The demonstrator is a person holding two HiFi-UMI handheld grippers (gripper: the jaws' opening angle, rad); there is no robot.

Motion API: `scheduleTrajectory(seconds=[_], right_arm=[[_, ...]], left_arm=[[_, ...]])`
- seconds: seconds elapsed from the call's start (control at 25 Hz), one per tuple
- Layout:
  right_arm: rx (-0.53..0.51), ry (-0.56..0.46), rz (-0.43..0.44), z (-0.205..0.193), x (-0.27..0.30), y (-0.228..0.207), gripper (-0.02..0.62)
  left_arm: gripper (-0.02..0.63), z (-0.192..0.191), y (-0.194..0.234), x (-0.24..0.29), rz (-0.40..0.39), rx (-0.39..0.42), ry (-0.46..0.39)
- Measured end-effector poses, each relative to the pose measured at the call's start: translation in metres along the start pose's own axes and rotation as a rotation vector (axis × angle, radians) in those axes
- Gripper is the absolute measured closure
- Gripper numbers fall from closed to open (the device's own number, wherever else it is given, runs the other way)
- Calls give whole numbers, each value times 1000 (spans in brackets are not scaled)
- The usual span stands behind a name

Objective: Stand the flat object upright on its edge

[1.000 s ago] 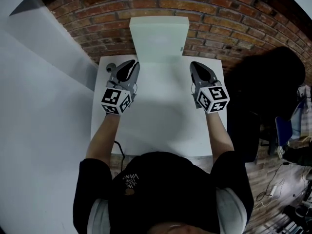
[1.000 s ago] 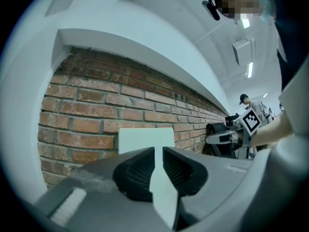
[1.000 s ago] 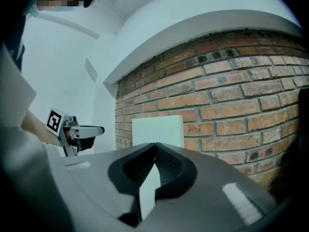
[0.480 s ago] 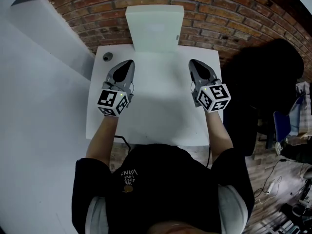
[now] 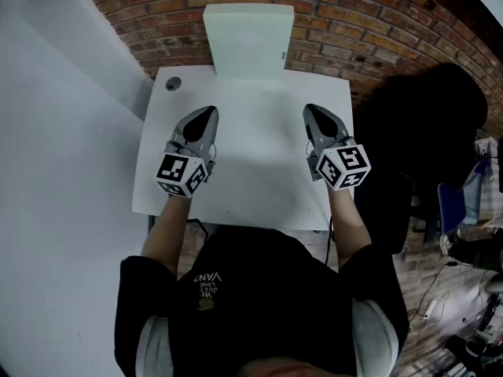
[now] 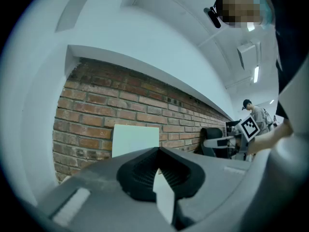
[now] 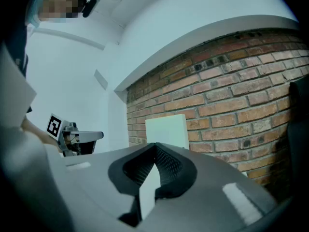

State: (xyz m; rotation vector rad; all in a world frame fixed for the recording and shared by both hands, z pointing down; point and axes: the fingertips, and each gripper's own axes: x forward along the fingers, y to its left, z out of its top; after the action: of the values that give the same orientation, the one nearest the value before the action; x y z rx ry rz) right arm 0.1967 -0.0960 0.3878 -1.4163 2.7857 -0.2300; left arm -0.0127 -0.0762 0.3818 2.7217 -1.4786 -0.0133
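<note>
Top centre, a pale flat rectangular panel (image 5: 248, 39) stands upright at the far edge of the white bench (image 5: 244, 187), before a brick wall (image 5: 346, 30); the left gripper (image 5: 207, 111) and right gripper (image 5: 310, 110), jaws closed on nothing, hover lower down, best moved level and clear of it.

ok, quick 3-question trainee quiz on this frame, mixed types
1. True or false: the white panel lies flat on the table.
2. Pick one: the left gripper is A) open, B) shut on the panel, C) shut and empty.
3. What stands directly behind the panel?

Key: 1 false, it stands upright at the table's far edge; 2 C; 3 the brick wall.
</note>
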Motion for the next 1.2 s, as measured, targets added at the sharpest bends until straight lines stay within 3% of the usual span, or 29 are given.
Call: scheduleTrajectory(seconds=[0.44,1.2], right_arm=[[26,4,56,-13,-28,20,594],[48,30,80,-40,-60,41,594]], left_arm=[[606,-14,-24,-28,60,-21,3],[606,-44,-54,-58,78,-54,20]])
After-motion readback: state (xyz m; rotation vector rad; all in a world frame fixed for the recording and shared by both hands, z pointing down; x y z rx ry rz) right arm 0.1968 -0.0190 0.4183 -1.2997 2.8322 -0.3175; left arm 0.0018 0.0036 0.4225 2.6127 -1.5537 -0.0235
